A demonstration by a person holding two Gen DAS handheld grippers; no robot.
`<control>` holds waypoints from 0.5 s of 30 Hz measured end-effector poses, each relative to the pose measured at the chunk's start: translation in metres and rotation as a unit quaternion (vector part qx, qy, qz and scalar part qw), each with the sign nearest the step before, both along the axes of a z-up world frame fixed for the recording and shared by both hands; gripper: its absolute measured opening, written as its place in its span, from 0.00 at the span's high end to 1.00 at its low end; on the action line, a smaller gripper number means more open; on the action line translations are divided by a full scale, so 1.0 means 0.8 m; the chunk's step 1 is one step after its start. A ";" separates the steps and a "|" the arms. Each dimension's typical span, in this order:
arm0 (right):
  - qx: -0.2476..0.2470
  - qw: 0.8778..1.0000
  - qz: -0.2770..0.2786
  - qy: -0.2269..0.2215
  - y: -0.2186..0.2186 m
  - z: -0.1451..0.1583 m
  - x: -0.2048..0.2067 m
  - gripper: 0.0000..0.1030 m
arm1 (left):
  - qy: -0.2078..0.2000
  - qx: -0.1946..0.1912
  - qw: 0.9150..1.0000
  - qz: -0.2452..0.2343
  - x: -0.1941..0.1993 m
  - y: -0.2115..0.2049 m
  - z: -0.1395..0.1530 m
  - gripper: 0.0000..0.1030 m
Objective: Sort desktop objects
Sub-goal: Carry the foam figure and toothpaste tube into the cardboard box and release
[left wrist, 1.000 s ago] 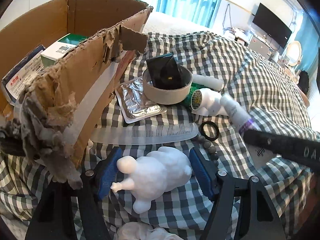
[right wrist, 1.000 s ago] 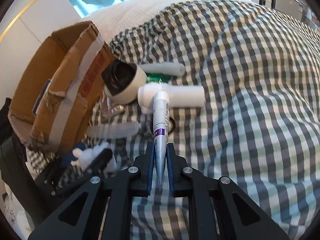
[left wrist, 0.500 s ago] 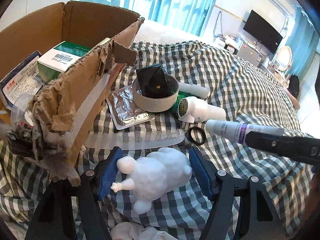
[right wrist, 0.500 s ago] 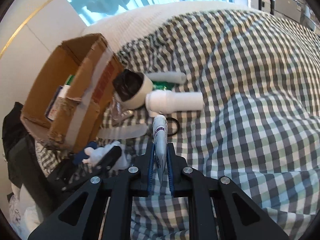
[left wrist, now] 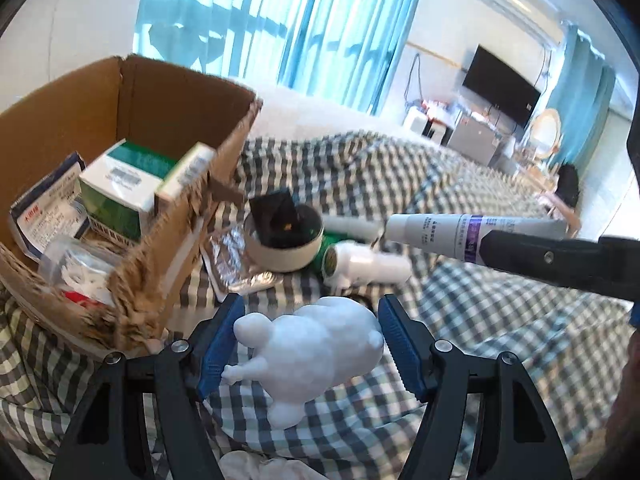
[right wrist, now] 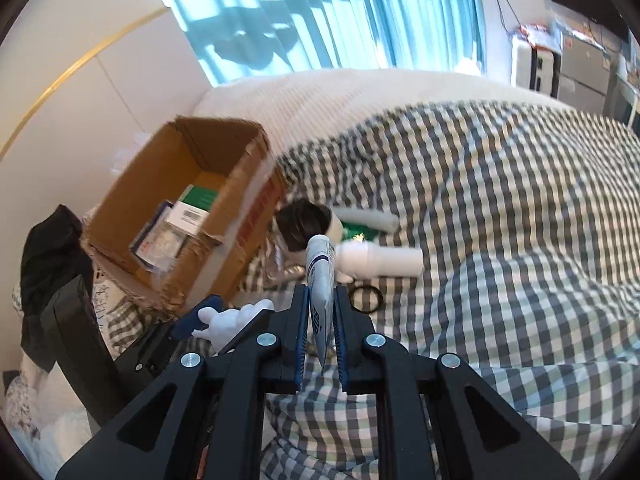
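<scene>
tube (right wrist: 320,276) | clamped in right tongs (right wrist: 321,334) | cap end forward

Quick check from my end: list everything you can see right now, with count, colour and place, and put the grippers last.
cardboard box: 1, brown, open, on the left of the bed
green and white cartons: at least 2, inside the box
checked bedcover: 1, grey, green and white, under everything
white figurine: 1, between the left gripper's blue pads
tube: 1, white with a purple band, clamped by the right gripper
tape roll: 1, cream, beside the box, a black item in it
foil blister pack: 1, silver, beside the roll
white bottle: 1, lying beyond the roll
black ring: 1, near the bottle
left gripper: black
right gripper: black
</scene>
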State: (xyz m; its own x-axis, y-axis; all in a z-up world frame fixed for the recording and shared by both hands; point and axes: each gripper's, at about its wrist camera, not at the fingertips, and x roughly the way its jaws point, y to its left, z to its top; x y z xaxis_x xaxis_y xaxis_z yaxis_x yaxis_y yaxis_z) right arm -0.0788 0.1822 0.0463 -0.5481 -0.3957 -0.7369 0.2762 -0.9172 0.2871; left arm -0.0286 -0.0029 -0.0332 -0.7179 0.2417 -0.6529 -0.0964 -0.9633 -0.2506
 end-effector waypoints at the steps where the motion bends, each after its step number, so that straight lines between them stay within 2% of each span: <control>1: -0.002 1.000 0.003 0.006 -0.001 0.006 0.003 0.89 | 0.006 0.004 1.000 0.001 0.002 -0.001 0.007 0.31; 6: -0.017 0.999 0.017 0.039 -0.011 0.044 0.018 0.89 | 0.047 0.016 0.999 -0.003 0.018 -0.007 0.050 0.31; 8: -0.022 0.998 0.030 0.052 -0.022 0.061 0.021 0.89 | 0.068 0.021 0.997 0.003 0.022 -0.017 0.073 0.34; 10: -0.021 0.997 0.048 0.064 -0.042 0.077 0.020 0.89 | 0.085 0.029 0.996 0.018 0.020 -0.035 0.095 0.43; 12: -0.017 0.995 0.068 0.075 -0.069 0.090 0.017 0.89 | 0.089 0.034 0.995 0.035 0.012 -0.058 0.117 0.43; 14: -0.015 0.993 0.085 0.084 -0.097 0.102 0.011 0.89 | 0.091 0.050 0.993 0.047 -0.002 -0.085 0.132 0.49; 15: -0.015 0.991 0.092 0.091 -0.111 0.106 0.008 0.89 | 0.090 0.053 0.993 0.054 -0.010 -0.099 0.136 0.57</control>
